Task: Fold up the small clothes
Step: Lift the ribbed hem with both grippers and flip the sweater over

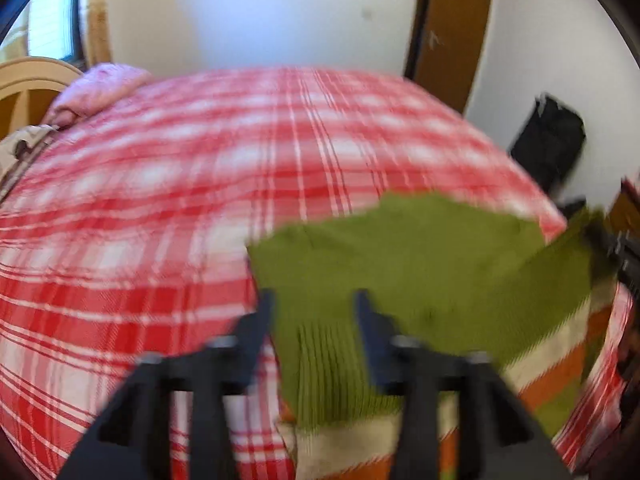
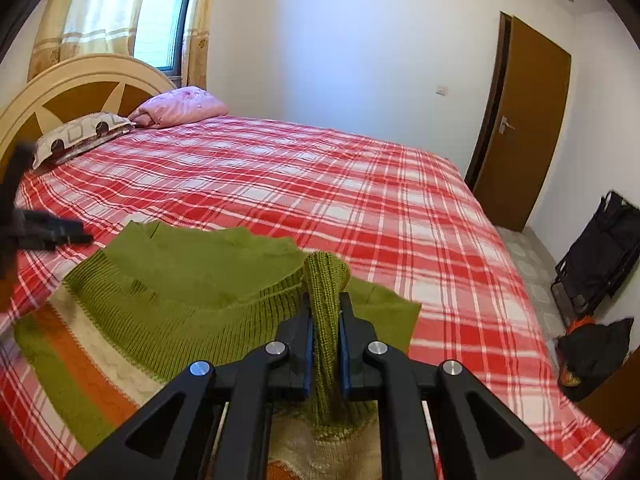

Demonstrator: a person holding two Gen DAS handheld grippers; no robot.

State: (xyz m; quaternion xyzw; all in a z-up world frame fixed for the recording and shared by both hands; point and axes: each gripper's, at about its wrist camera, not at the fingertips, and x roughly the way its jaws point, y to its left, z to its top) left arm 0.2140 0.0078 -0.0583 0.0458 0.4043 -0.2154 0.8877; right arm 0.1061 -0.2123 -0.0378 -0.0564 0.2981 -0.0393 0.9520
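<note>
A small green knit sweater (image 1: 400,256) with cream and orange stripes lies near the front edge of a red-and-white plaid bed (image 1: 160,184). My left gripper (image 1: 313,300) hovers over the sweater's left part, its fingers (image 1: 264,308) spread apart and pressing on nothing; the view is blurred. In the right wrist view the sweater (image 2: 192,276) lies partly folded over itself on the bed (image 2: 320,184). My right gripper (image 2: 326,304) is shut on a ribbed green fold of it, lifted off the cover. The left gripper (image 2: 60,236) shows as a dark blur at the left.
A pink folded blanket (image 2: 184,106) and a patterned pillow (image 2: 80,134) lie by the round headboard (image 2: 72,84). A brown door (image 2: 524,120) stands at the right wall. Black bags (image 2: 600,256) sit on the floor beside the bed. Behind the headboard is a curtained window (image 2: 160,20).
</note>
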